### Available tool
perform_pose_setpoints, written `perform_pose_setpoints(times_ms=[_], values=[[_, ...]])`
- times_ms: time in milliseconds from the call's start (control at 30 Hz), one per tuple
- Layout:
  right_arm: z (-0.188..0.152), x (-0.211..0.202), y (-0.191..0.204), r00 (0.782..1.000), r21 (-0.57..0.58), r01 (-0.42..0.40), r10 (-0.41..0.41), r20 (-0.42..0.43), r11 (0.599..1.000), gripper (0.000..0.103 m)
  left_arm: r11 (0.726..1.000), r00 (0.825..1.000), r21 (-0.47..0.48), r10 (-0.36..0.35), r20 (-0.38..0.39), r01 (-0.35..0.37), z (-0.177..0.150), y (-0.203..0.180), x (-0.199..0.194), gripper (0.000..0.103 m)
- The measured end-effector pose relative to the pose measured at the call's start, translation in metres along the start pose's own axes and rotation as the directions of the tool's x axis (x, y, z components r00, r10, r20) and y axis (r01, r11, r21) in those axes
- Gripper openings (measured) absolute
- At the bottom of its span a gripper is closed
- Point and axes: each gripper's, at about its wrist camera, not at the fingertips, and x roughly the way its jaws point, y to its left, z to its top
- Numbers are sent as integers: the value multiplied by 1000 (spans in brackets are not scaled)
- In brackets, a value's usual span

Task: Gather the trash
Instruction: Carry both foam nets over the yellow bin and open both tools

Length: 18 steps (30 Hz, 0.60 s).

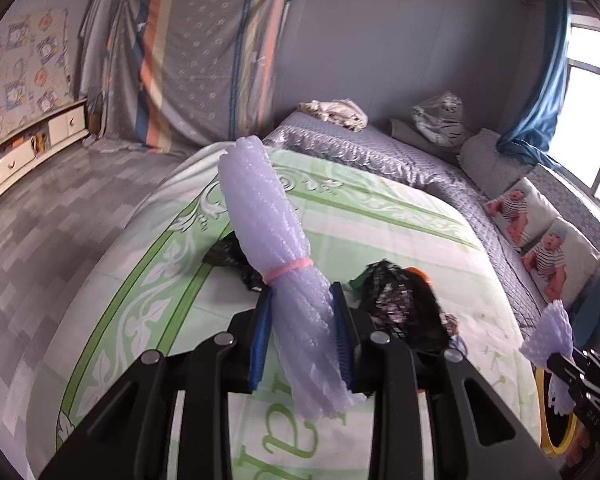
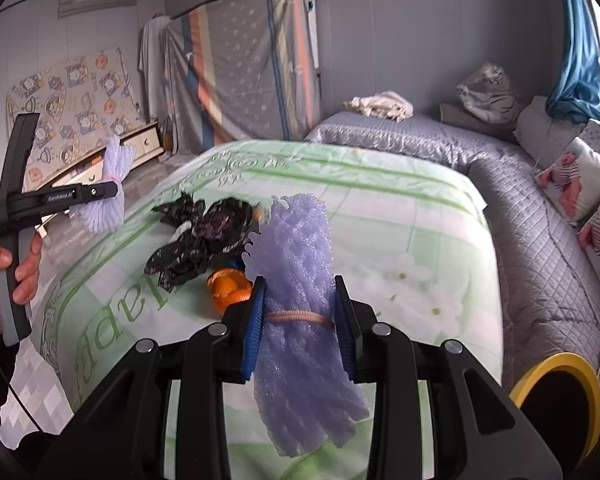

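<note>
My left gripper [image 1: 302,300] is shut on a lilac foam-net bundle [image 1: 268,232] tied with a pink band, held upright above the green bedspread [image 1: 380,232]. My right gripper [image 2: 300,300] is shut on a second lilac foam-net bundle [image 2: 296,248], also banded. Each gripper shows in the other's view, the right one [image 1: 556,356] low at the right edge, the left one [image 2: 112,192] at the left. Crumpled black plastic bags [image 2: 204,236] and an orange peel [image 2: 230,288] lie on the bedspread below. A yellow-rimmed bin [image 2: 556,392] stands at the bed's right corner.
A grey quilt [image 2: 420,140] with pillows [image 2: 576,188], a plush tiger [image 2: 488,96] and a cloth [image 2: 380,106] covers the bed's far part. A sheet-draped cabinet [image 1: 208,64] and a low drawer unit [image 1: 32,148] stand across the tiled floor [image 1: 40,240].
</note>
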Motion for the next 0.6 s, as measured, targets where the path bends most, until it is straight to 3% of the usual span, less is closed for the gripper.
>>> perform_pose_setpoints(times_ms=[300,600], values=[[9,-43,-13,995,40,45,-48,88,998,30,991,994,94,-100,41,96,-1,-51,-26,27],[11,-76,-37,983,99,111,-124,137,989,30,964,977,179,-209,46,198,-10,-109,-35,27]])
